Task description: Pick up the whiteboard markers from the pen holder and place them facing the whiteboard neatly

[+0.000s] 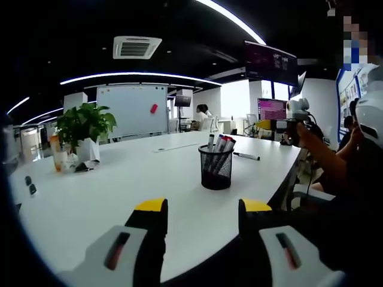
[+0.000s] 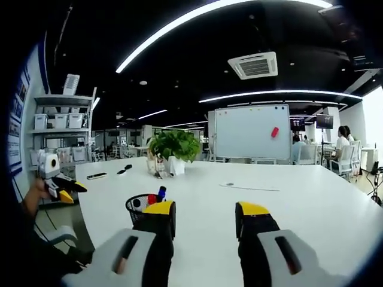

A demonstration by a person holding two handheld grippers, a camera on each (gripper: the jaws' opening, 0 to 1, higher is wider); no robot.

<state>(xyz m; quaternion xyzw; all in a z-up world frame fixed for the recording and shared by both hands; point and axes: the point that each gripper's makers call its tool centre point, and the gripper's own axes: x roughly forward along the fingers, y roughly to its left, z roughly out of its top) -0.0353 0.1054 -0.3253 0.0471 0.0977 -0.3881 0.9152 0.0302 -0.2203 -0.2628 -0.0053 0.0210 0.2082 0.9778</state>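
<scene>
White laminate covers the long counter (image 1: 119, 191), and near its right-hand edge in the left gripper view stands a black mesh pen holder (image 1: 216, 168) with several whiteboard markers (image 1: 220, 143) upright in it, caps up. One loose marker (image 1: 246, 156) lies flat on the counter just beyond the holder, toward the same edge. The left claw (image 1: 202, 218) is held low over the near edge of the counter, level and pointing at the holder, its yellow-tipped jaws spread apart with nothing between them.

In the right gripper view the right claw (image 2: 204, 218) is likewise held level above the counter (image 2: 299, 203), jaws spread and empty. The pen holder (image 2: 137, 206) sits just beside its left jaw, partly hidden by it, with red and blue marker caps (image 2: 157, 195) showing over the rim.

At the far end of the counter stands a potted plant (image 1: 84, 128), and behind that a whiteboard (image 1: 133, 110) carrying a small red eraser (image 1: 154, 108). A person's hand (image 1: 308, 136) holds another gripper beyond the right edge.
</scene>
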